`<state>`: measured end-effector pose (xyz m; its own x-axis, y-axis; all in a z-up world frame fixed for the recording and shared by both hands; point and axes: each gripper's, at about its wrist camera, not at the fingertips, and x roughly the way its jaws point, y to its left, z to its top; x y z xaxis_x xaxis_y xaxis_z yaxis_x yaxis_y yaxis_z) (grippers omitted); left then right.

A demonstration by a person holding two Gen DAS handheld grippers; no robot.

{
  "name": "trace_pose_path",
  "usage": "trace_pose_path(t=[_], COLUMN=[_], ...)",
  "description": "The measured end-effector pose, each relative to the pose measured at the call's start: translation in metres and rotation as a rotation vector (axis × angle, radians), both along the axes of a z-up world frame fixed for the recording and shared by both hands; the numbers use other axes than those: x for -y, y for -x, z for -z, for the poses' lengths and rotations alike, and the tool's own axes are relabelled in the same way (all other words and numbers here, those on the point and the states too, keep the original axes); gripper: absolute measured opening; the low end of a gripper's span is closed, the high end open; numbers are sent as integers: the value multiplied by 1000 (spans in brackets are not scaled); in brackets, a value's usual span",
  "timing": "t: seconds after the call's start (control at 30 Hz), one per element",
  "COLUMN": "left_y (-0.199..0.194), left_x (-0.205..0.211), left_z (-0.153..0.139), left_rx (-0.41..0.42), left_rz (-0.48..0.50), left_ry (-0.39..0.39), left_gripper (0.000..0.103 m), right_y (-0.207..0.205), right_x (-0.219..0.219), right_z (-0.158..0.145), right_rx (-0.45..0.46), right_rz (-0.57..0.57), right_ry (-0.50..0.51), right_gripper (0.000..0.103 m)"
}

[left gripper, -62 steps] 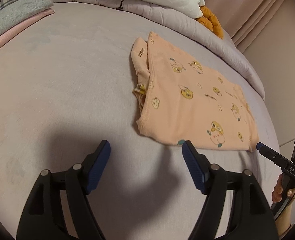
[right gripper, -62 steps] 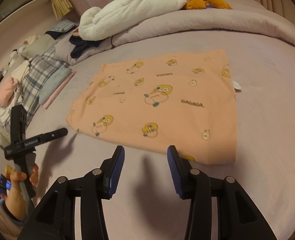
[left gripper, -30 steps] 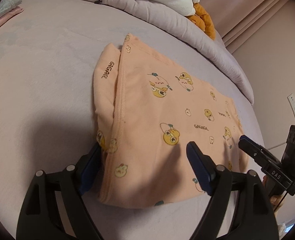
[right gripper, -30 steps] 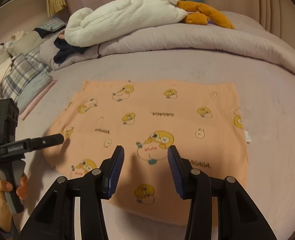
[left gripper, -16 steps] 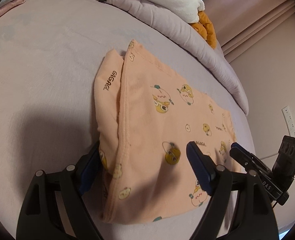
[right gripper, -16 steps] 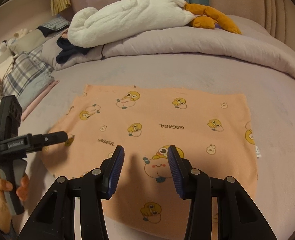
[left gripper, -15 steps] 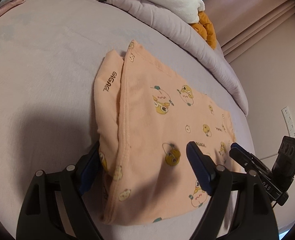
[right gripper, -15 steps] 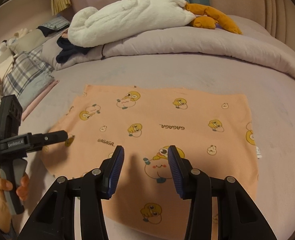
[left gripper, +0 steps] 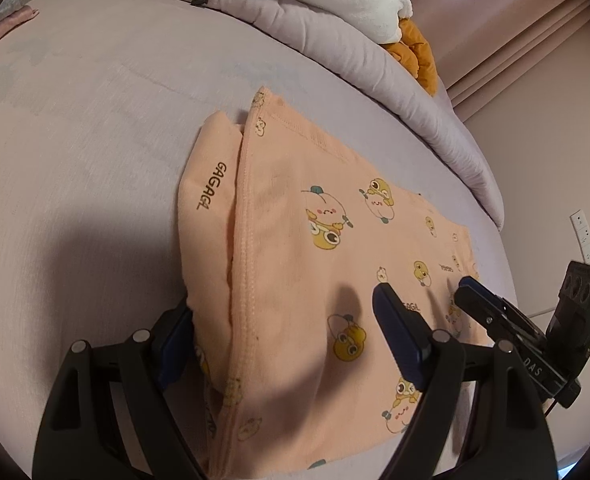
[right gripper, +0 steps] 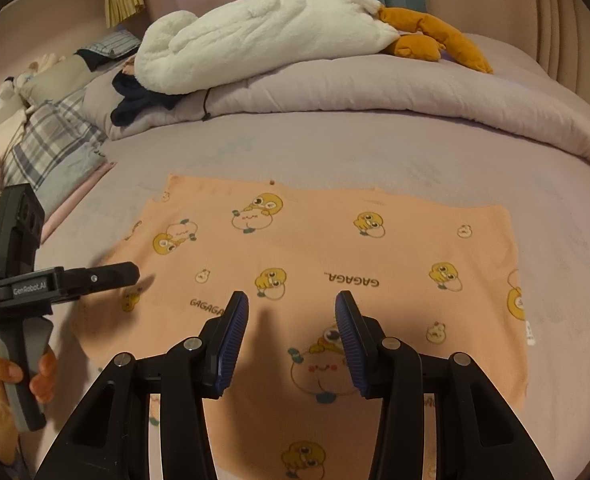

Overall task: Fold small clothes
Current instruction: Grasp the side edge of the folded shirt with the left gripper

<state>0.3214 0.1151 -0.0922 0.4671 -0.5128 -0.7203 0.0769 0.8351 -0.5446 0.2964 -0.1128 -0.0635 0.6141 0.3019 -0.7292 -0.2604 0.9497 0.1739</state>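
Observation:
A peach garment (left gripper: 295, 220) printed with yellow chicks lies folded flat on the lilac bed sheet (left gripper: 75, 140). Its doubled left edge shows a hem and the word GAGAGA. My left gripper (left gripper: 283, 332) is open and straddles the near part of that edge. The cloth partly hides its left finger (left gripper: 173, 336), while the right finger (left gripper: 399, 336) hovers above the fabric. In the right wrist view the garment (right gripper: 335, 248) spreads wide, and my right gripper (right gripper: 291, 332) hangs open over its near half, holding nothing. The left gripper (right gripper: 115, 274) points in from the left, held by a hand (right gripper: 15, 376).
A rolled lilac duvet (right gripper: 375, 88) runs across the back, with a white plush toy (right gripper: 255, 32) and a dark garment (right gripper: 135, 100) on it. Plaid clothes (right gripper: 47, 148) are piled at the left. The bed's edge and a wall socket (left gripper: 585, 236) lie right of the garment.
Both grippers have moved forward, from the bare sheet in front of the garment to above it. The left one now straddles the folded edge. Neither opening has changed.

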Motion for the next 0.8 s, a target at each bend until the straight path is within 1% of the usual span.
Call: trace_pose_path(t=[0.07, 0.1, 0.13, 0.17, 0.2, 0.27, 0.37, 0.4, 0.47, 0.5, 0.57, 0.6, 0.7, 0.8], left_y=[-1, -1, 0, 0, 1, 2, 0, 0, -1, -2, -3, -2, -2, -4], left_x=[4, 7, 9, 13, 17, 18, 15, 13, 11, 10, 10, 11, 12, 12], left_z=[0, -1, -1, -2, -2, -2, 0, 0, 1, 1, 1, 1, 1, 1], left_rx=[3, 9, 15, 21, 28, 35, 32, 29, 26, 25, 23, 22, 19, 15], left_rz=[9, 13, 18, 25, 35, 46, 50, 49, 48, 49, 49, 49, 48, 49], left_ry=[-29, -53, -82, -122, -171, -205, -222, -224, -223, -224, -228, -232, -241, -237], left_gripper=[82, 79, 77, 69, 65, 61, 56, 53, 52, 51, 51, 51, 51, 51], right_y=[-8, -15, -19, -23, -25, -31, -41, -44, -50, -51, -59, -61, -59, -44], right_x=[0, 1, 1, 0, -2, -7, -14, -17, -25, -29, -35, -41, -49, -47], right_z=[5, 9, 12, 14, 14, 13, 11, 12, 13, 15, 24, 28, 27, 18], right_rx=[-18, -43, -59, -69, -71, -64, -76, -81, -83, -88, -128, -136, -127, -134], right_rz=[0, 6, 14, 21, 25, 29, 24, 28, 25, 24, 27, 20, 12, 1], right_ry=[-27, -51, -66, -76, -74, -69, -91, -89, -70, -57, -22, 13, 80, 57], right_gripper=[45, 45, 45, 45, 45, 45, 45, 45, 45, 45, 45, 45, 45, 45])
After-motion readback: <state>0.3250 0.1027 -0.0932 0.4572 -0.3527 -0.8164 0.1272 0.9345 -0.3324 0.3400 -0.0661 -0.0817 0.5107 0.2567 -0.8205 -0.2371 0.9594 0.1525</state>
